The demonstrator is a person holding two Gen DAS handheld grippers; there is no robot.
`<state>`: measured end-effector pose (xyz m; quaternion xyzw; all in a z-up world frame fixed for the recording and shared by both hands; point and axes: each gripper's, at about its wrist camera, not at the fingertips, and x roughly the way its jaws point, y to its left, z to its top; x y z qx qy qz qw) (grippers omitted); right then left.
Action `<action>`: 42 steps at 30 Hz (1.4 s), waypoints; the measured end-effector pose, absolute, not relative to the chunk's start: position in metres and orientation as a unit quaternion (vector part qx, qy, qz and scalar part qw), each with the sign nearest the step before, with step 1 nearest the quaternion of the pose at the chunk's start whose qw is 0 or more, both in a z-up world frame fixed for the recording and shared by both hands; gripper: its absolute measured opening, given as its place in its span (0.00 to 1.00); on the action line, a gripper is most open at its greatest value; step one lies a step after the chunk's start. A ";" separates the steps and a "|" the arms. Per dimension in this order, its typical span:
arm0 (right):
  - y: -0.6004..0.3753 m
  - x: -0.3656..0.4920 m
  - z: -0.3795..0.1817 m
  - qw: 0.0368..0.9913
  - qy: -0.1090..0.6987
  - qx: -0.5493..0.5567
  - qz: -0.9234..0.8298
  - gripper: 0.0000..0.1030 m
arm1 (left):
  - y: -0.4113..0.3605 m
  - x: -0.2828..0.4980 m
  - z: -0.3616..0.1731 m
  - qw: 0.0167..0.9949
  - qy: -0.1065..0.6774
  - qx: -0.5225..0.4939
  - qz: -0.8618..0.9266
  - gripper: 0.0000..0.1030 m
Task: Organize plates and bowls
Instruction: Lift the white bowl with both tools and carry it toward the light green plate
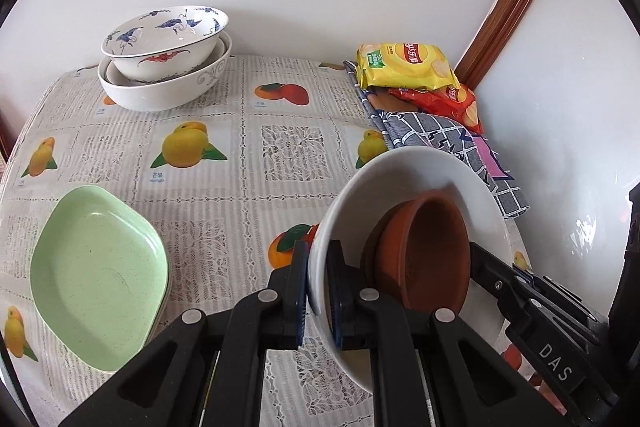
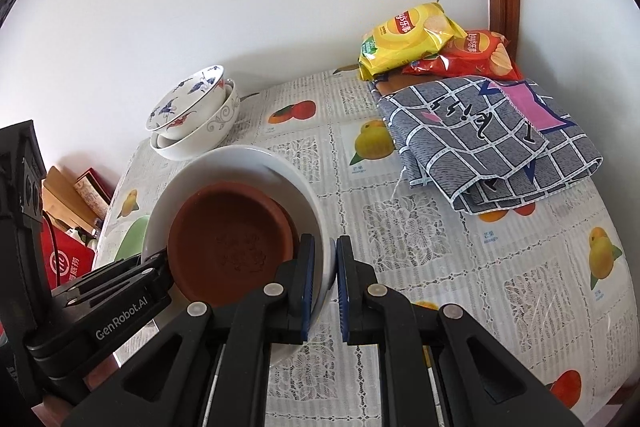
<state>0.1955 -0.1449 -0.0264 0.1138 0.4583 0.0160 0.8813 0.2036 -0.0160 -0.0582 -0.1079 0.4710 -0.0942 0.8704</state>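
At the far left of the table, two patterned bowls [image 1: 164, 63] sit nested against the wall, and nearer on the left lies a stack of green plates [image 1: 100, 279]. To their right, above the fruit-print tablecloth [image 1: 248, 155], the white bowl [image 1: 404, 183] is carried between both tools: the left gripper [image 1: 318, 291] is clenched on its left rim, and the right gripper [image 2: 325, 283] is clamped on the opposite rim. Brown saucers [image 2: 232, 247] lie loose inside and lean toward one wall. The bowl looks like glazed ceramic, so probably heavy, stiff, slick and breakable; gripping opposite rims seems the sound hold, and it should be kept level or the saucers may slide. On the far right rest crisp packets [image 2: 412, 35] and a folded checked cloth [image 2: 492, 143] beside a white wall with wooden trim.
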 end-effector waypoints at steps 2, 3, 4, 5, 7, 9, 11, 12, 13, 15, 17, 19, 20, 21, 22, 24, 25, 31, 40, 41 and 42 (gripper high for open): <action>-0.138 0.196 -0.026 0.882 0.458 0.110 0.019 0.10 | -0.010 0.202 -0.057 0.871 0.469 -0.109 -0.092 0.09; -0.135 0.196 -0.025 0.882 0.458 0.108 0.020 0.10 | -0.008 0.201 -0.056 0.872 0.468 -0.110 -0.090 0.09; -0.133 0.196 -0.025 0.882 0.458 0.108 0.022 0.10 | -0.005 0.200 -0.056 0.872 0.468 -0.111 -0.089 0.09; -0.131 0.196 -0.025 0.882 0.459 0.108 0.024 0.10 | -0.002 0.199 -0.055 0.873 0.467 -0.111 -0.087 0.09; -0.126 0.197 -0.025 0.882 0.458 0.107 0.029 0.10 | 0.003 0.198 -0.054 0.874 0.465 -0.112 -0.084 0.10; -0.122 0.197 -0.024 0.883 0.457 0.106 0.030 0.10 | 0.007 0.198 -0.053 0.874 0.466 -0.109 -0.083 0.10; -0.118 0.198 -0.024 0.883 0.456 0.105 0.032 0.10 | 0.011 0.197 -0.053 0.875 0.464 -0.112 -0.081 0.10; -0.116 0.198 -0.024 0.883 0.456 0.104 0.031 0.10 | 0.013 0.197 -0.053 0.874 0.465 -0.112 -0.081 0.10; -0.114 0.199 -0.024 0.883 0.456 0.104 0.031 0.10 | 0.015 0.197 -0.053 0.874 0.465 -0.114 -0.081 0.09; -0.110 0.199 -0.024 0.883 0.456 0.104 0.033 0.10 | 0.019 0.196 -0.052 0.875 0.464 -0.114 -0.081 0.10; -0.107 0.199 -0.025 0.883 0.457 0.102 0.034 0.10 | 0.022 0.196 -0.052 0.874 0.465 -0.114 -0.081 0.10; -0.104 0.200 -0.025 0.883 0.458 0.100 0.033 0.10 | 0.025 0.196 -0.053 0.874 0.465 -0.114 -0.081 0.10; -0.102 0.200 -0.025 0.883 0.458 0.098 0.033 0.10 | 0.026 0.196 -0.053 0.875 0.464 -0.115 -0.082 0.10; -0.100 0.200 -0.025 0.883 0.458 0.095 0.032 0.10 | 0.028 0.196 -0.053 0.874 0.464 -0.116 -0.082 0.10; -0.099 0.201 -0.026 0.883 0.458 0.093 0.032 0.10 | 0.029 0.196 -0.054 0.874 0.464 -0.117 -0.082 0.10; -0.097 0.203 -0.026 0.882 0.460 0.096 0.032 0.10 | 0.032 0.197 -0.055 0.873 0.465 -0.120 -0.081 0.10; -0.095 0.204 -0.026 0.882 0.461 0.097 0.033 0.10 | 0.034 0.197 -0.056 0.873 0.466 -0.121 -0.081 0.10; -0.084 0.210 -0.026 0.881 0.462 0.094 0.040 0.10 | 0.044 0.199 -0.056 0.874 0.464 -0.125 -0.075 0.10; -0.065 0.218 -0.032 0.878 0.468 0.091 0.051 0.10 | 0.064 0.200 -0.061 0.872 0.466 -0.135 -0.062 0.09; -0.063 0.218 -0.033 0.877 0.469 0.091 0.052 0.10 | 0.067 0.200 -0.062 0.872 0.466 -0.136 -0.060 0.09; -0.061 0.219 -0.034 0.876 0.470 0.090 0.054 0.10 | 0.069 0.199 -0.062 0.872 0.466 -0.137 -0.059 0.09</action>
